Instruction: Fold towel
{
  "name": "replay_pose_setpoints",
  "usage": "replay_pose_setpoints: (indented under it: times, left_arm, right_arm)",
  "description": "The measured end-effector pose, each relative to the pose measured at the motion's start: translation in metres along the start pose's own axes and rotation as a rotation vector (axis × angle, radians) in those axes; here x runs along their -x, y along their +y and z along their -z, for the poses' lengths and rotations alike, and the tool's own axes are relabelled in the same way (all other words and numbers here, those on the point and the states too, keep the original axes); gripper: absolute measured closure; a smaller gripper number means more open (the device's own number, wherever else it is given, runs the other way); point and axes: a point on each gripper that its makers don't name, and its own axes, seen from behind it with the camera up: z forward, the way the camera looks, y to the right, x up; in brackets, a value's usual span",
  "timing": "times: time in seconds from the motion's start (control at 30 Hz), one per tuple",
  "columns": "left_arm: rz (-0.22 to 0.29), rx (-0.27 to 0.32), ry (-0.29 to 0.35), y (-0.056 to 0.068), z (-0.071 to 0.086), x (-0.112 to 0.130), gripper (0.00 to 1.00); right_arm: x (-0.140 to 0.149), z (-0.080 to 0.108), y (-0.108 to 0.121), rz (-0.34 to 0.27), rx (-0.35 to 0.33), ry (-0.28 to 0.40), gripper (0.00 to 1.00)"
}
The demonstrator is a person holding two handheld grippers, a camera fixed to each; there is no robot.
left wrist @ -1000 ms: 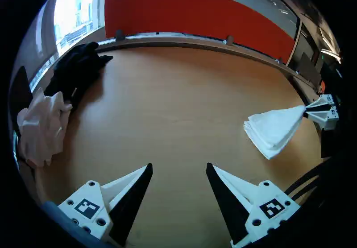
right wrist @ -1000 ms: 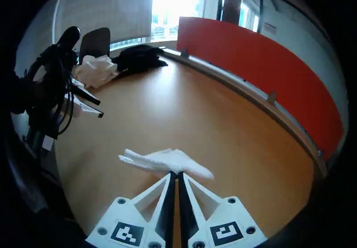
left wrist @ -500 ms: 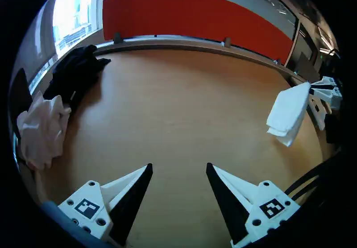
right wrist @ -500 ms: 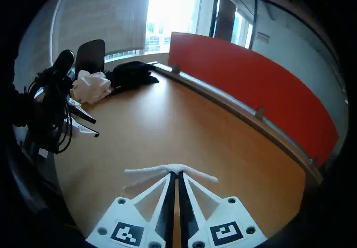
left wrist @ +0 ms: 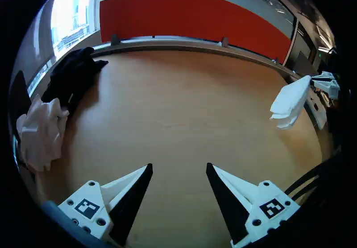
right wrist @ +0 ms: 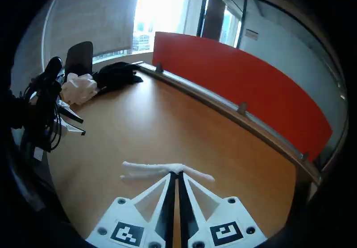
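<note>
A folded white towel hangs in the air at the right of the left gripper view, pinched at its upper corner by my right gripper. In the right gripper view the same towel shows edge-on just past the fingertips, with my right gripper shut on it above the wooden table. My left gripper stands open low over the table, nothing between its fingers. It also appears far left in the right gripper view as the left gripper, held by a hand.
A crumpled white cloth and a black garment lie at the table's left side. A red partition runs along the far edge. A dark chair stands behind the pile, with windows beyond.
My right gripper has lifted the folded towel off the table and carried it up and away to the right. The left gripper has stayed nearly still and open.
</note>
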Motion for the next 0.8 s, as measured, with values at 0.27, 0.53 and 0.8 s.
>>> replay_pose_setpoints:
  times: [0.27,0.53,0.8]
  left_arm:
    - [-0.001,-0.003,-0.001,-0.001,0.000,-0.001,0.11]
    - [-0.007,-0.009,-0.001,-0.002,0.001,-0.003,0.11]
    - [-0.009,-0.014,-0.001,-0.002,0.001,-0.007,0.11]
  right_arm:
    - [0.018,0.011,0.039,-0.024,0.046,-0.033,0.95]
    - [0.041,0.020,0.078,-0.051,0.090,-0.072,0.95]
    - [0.064,0.031,0.121,-0.080,0.140,-0.112,0.95]
